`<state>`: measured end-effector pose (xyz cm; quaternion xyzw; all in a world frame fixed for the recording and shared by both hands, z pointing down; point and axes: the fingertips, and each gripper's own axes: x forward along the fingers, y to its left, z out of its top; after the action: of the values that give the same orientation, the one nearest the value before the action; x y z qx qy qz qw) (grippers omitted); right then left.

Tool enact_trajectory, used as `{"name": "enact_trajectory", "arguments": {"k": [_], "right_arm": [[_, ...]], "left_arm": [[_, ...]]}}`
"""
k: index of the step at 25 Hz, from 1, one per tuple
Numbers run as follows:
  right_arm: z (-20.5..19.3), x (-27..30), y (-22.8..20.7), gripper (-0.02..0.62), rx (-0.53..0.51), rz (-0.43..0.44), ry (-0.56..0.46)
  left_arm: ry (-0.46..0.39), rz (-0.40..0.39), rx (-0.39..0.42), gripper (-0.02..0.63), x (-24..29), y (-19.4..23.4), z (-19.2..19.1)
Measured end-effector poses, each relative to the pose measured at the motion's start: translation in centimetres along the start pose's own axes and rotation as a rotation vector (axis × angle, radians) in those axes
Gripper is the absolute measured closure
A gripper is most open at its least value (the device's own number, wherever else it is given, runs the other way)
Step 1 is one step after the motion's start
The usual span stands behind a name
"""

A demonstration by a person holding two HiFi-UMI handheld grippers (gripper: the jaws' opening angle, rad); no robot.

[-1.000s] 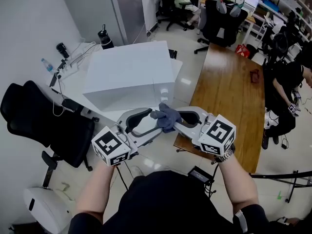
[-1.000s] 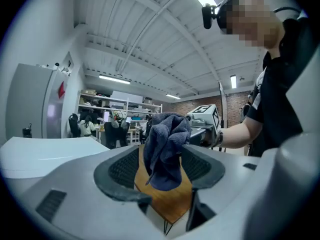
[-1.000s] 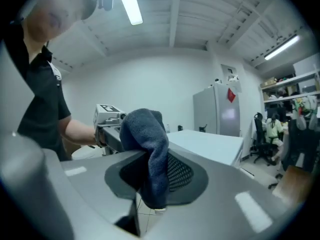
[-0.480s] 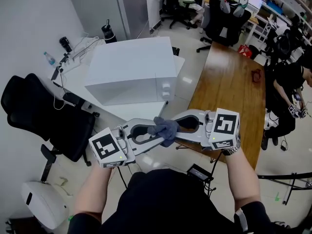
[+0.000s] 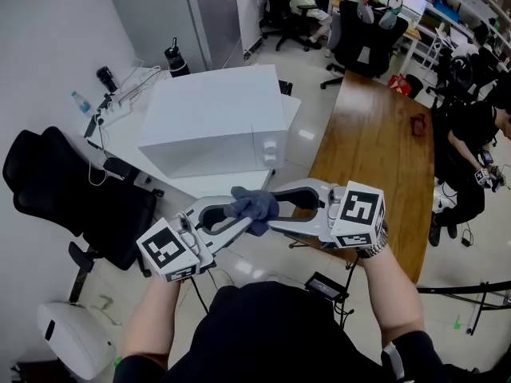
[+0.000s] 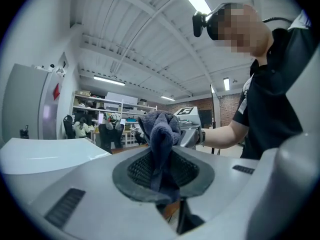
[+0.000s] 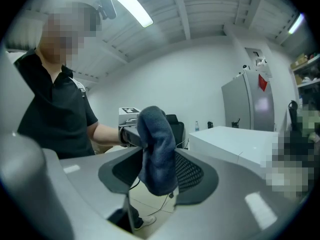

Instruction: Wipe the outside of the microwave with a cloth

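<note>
I log the cloth (image 5: 254,206) as soft napped blue-grey fabric, left gripper (image 5: 239,219) and right gripper (image 5: 276,214) as smooth matt grey plastic with ribbed black pads (image 6: 139,170), microwave (image 5: 211,118) smooth matt white, table (image 5: 375,150) semi-gloss brown wood.

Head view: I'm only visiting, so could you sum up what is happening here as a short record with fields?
Cloth: dark grey-blue cloth, held in the air between both grippers
Left gripper: jaws have just been closing and now pinch the cloth
Right gripper: jaws have just been opening; they stand apart and the cloth hangs loose between them
Microwave: white, on a white table, beyond the grippers, untouched
Wiping: not yet begun
</note>
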<state>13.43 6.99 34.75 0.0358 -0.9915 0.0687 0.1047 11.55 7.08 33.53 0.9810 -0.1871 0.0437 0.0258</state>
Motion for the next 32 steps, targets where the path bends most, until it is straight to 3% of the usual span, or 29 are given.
{"name": "enact_trajectory", "arguments": {"k": [4,10,21,27,32], "right_arm": [[-0.2,0.0,-2.0,0.424,-0.045,-0.138,0.009],[0.5,0.4,-5.2,0.594,-0.082,-0.346,-0.034],[3.4,6.7,-8.1,0.595,-0.13,-0.448,-0.069],[5.3,11.6,-11.5,0.594,-0.149,-0.532,-0.077],[6.5,15.5,-15.1,0.594,-0.127,-0.607,-0.086]], "left_arm": [[0.002,0.144,0.0,0.535,-1.8,2.4,-0.7],[0.004,0.395,-0.009,0.534,-6.0,6.7,-1.8],[0.006,0.716,-0.055,0.534,-15.8,13.9,-5.0],[0.04,0.893,-0.104,0.534,-23.1,20.0,-8.4],[0.078,0.949,-0.125,0.534,-27.1,25.3,-11.7]]}}
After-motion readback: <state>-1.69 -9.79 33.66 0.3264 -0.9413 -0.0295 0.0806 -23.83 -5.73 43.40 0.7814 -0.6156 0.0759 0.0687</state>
